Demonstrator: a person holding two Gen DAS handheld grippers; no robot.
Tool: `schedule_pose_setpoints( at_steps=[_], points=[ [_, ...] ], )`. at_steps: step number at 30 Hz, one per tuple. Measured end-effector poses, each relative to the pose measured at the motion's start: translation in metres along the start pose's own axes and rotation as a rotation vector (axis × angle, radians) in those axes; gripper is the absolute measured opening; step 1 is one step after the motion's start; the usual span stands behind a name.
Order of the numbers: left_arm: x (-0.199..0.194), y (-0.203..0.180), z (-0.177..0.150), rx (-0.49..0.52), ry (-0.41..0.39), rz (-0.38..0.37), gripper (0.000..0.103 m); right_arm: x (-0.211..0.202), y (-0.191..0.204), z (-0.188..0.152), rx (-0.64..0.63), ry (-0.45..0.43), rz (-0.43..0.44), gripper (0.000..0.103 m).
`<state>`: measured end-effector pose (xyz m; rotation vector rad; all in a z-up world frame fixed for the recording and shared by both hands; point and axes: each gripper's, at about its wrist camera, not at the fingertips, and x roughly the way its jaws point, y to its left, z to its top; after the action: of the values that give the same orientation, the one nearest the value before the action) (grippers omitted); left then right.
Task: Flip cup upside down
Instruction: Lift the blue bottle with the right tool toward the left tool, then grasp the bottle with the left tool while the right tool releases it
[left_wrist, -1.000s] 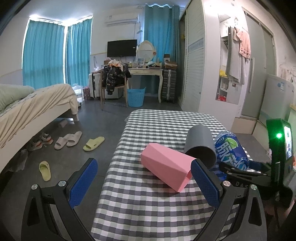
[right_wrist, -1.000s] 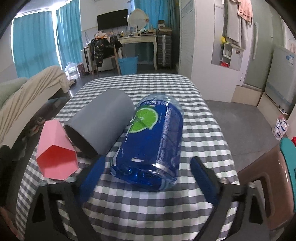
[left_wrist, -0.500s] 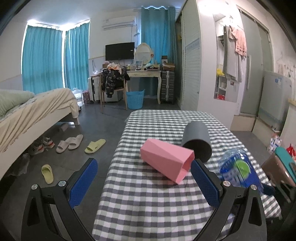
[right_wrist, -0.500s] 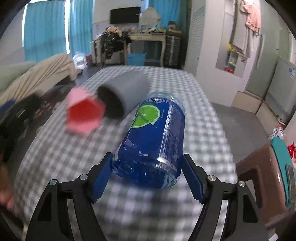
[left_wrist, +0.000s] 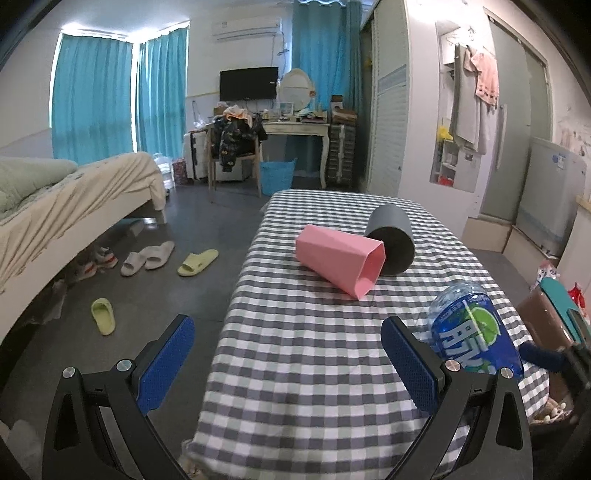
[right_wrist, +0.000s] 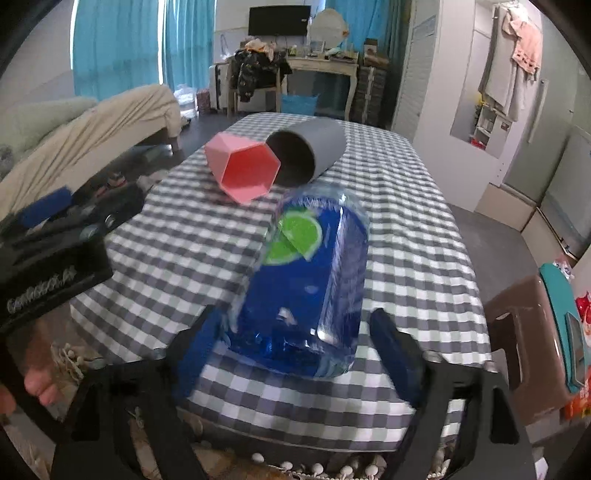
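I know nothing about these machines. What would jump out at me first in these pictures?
Probably the big blue bottle with a lime on its label, tilted between the blue pads of the right gripper at the near end of the checkered table. Farther along the cloth lie a pink cup and a grey cup on their sides, close together. The left gripper is open and empty.
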<state>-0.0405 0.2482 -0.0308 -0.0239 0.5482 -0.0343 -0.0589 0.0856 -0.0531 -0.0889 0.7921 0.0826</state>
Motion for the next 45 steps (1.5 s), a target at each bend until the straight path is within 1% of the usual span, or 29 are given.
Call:
schedule_pose_setpoints(
  at_steps=[3, 7, 9, 11, 14, 16, 18, 19, 20, 22, 24, 26, 28, 30, 34, 36, 37, 39, 40, 45],
  points=[
    [-0.009, -0.003, 0.004, 0.004, -0.016, 0.022, 0.103, -0.021, -0.009, 0.007, 0.001, -0.041, 0.028, 0.093],
    [-0.021, -0.014, 0.016, 0.026, -0.034, 0.021, 0.103, -0.052, -0.028, 0.022, -0.011, -0.125, 0.039, 0.095],
    [-0.026, -0.027, 0.026, 0.042, -0.038, 0.02, 0.103, -0.065, -0.042, 0.036, -0.03, -0.14, 0.032, 0.096],
    [-0.027, -0.044, 0.034, 0.067, -0.039, 0.019, 0.103, -0.075, -0.054, 0.05, -0.033, -0.145, 0.007, 0.096],
    [-0.025, -0.064, 0.044, 0.074, -0.012, 0.004, 0.103, -0.091, -0.073, 0.067, -0.047, -0.176, -0.033, 0.096],
    [-0.021, -0.074, 0.048, 0.063, 0.013, -0.014, 0.103, -0.093, -0.08, 0.077, -0.08, -0.17, -0.051, 0.096],
    [-0.015, -0.087, 0.05, 0.059, 0.048, -0.031, 0.103, -0.093, -0.089, 0.082, -0.077, -0.201, -0.071, 0.096],
    [-0.013, -0.091, 0.049, 0.065, 0.058, -0.032, 0.103, -0.093, -0.094, 0.082, -0.061, -0.212, -0.065, 0.096],
    [-0.009, -0.096, 0.047, 0.075, 0.072, -0.031, 0.103, -0.09, -0.101, 0.079, -0.035, -0.219, -0.039, 0.096],
    [-0.001, -0.107, 0.042, 0.103, 0.101, -0.013, 0.103, -0.076, -0.11, 0.073, -0.008, -0.197, 0.0, 0.096],
    [0.009, -0.117, 0.033, 0.123, 0.14, -0.01, 0.103, -0.057, -0.119, 0.068, 0.003, -0.153, -0.003, 0.096],
    [0.019, -0.127, 0.029, 0.118, 0.186, -0.037, 0.103, -0.041, -0.132, 0.062, 0.034, -0.116, -0.017, 0.096],
    [0.032, -0.135, 0.026, 0.1, 0.239, -0.061, 0.102, -0.031, -0.143, 0.058, 0.064, -0.097, 0.013, 0.096],
    [0.043, -0.144, 0.024, 0.092, 0.285, -0.072, 0.102, -0.02, -0.153, 0.054, 0.082, -0.071, 0.017, 0.096],
    [0.058, -0.159, 0.023, 0.124, 0.323, -0.049, 0.101, -0.006, -0.169, 0.047, 0.122, -0.042, 0.017, 0.096],
    [0.065, -0.16, 0.025, 0.117, 0.345, -0.051, 0.101, -0.002, -0.176, 0.044, 0.147, -0.036, 0.017, 0.096],
    [0.069, -0.16, 0.026, 0.107, 0.358, -0.054, 0.099, -0.001, -0.178, 0.044, 0.16, -0.032, 0.019, 0.096],
    [0.075, -0.159, 0.028, 0.096, 0.394, -0.063, 0.071, 0.0, -0.179, 0.045, 0.173, -0.033, 0.018, 0.096],
    [0.079, -0.159, 0.028, 0.088, 0.417, -0.074, 0.071, -0.001, -0.178, 0.046, 0.172, -0.038, 0.025, 0.096],
    [0.078, -0.162, 0.027, 0.113, 0.418, -0.067, 0.071, -0.003, -0.172, 0.045, 0.156, -0.052, 0.043, 0.096]
  ],
)
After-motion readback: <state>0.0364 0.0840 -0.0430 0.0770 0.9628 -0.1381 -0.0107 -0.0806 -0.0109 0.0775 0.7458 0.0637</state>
